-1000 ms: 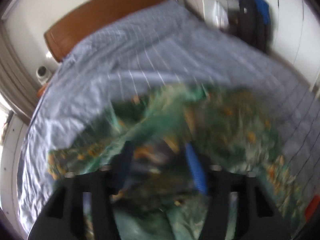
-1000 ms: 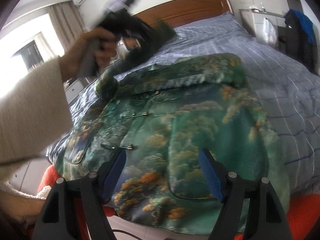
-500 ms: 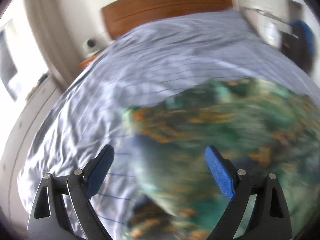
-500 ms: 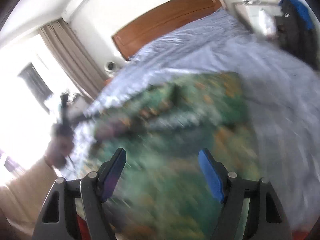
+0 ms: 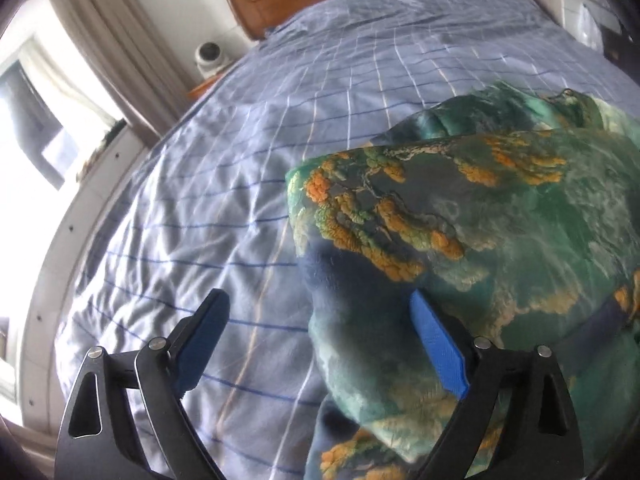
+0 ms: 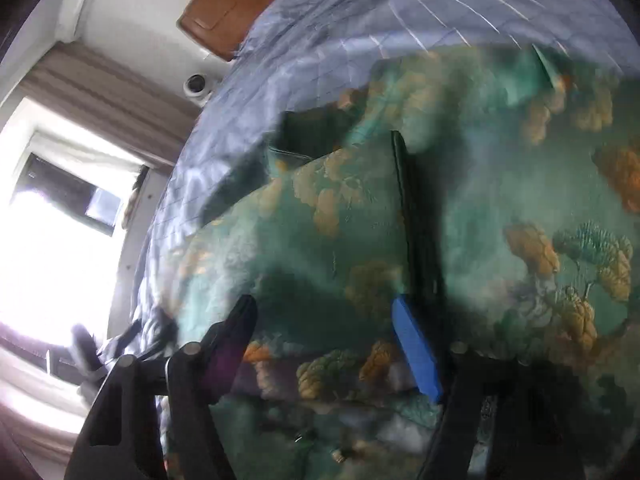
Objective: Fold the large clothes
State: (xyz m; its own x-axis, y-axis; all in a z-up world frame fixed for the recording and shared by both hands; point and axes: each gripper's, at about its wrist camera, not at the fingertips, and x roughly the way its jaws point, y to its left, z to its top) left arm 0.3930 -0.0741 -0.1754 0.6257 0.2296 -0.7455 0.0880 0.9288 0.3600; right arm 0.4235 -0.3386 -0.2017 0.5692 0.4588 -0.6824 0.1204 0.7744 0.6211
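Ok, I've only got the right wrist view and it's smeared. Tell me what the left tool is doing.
Observer: The left tool is open and grips nothing. Its jaws have just been opening.
Operator: Say what's under it.
Observer: Half bare checked sheet, half the edge of the green garment, which lies below the gap, not pinched.
Operator: Describe that edge.
Observer: A dark blue lining shows under the printed layer folded over it.
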